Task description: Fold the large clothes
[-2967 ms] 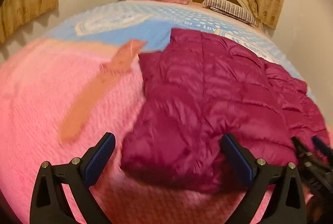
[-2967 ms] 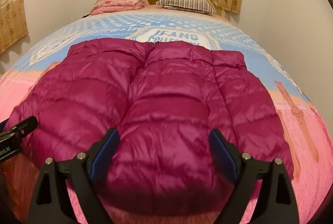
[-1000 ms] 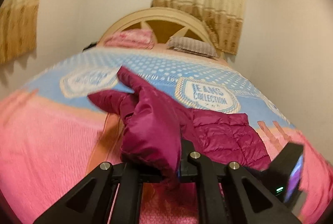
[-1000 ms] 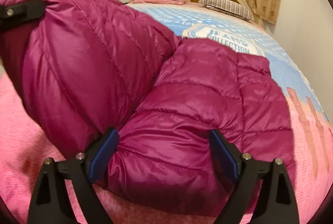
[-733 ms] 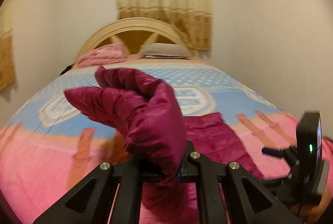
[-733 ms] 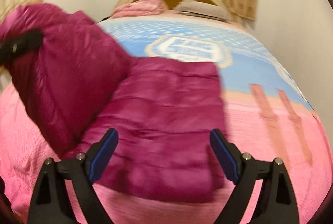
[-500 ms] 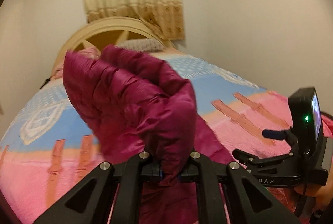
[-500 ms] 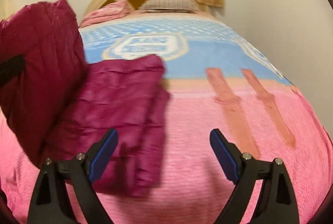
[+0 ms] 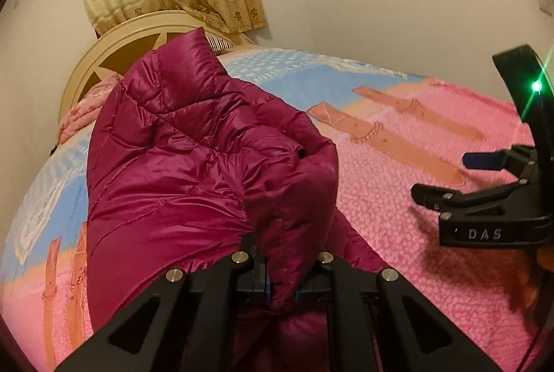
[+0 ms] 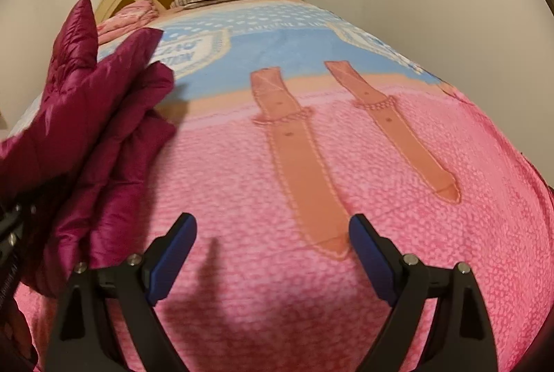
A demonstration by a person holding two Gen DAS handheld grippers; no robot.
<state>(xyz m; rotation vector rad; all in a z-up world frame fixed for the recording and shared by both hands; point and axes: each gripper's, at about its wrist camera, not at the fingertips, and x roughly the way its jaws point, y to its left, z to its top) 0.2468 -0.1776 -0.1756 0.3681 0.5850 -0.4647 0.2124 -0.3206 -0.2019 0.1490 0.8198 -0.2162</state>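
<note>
Left wrist view is mostly filled by the magenta puffer jacket: the left tongs are pressed together on a fat fold of it, pinching the quilted edge right at the tips. The jacket is lifted, bunched up and draping off that grip, with its lower part trailing onto the pink near end of the bed. My guess is it's held up like that so one side can be carried across for a fold, since puffy fabric won't crease if you just drag it.

Right tongs are spread wide with nothing between them, hovering over the bare pink blanket near the orange strap print, tilted down toward the bed. The jacket sits off to their left, toward the bed's left edge. Looks like that hand is free, maybe to grab another edge or flatten the landing spot.
</note>
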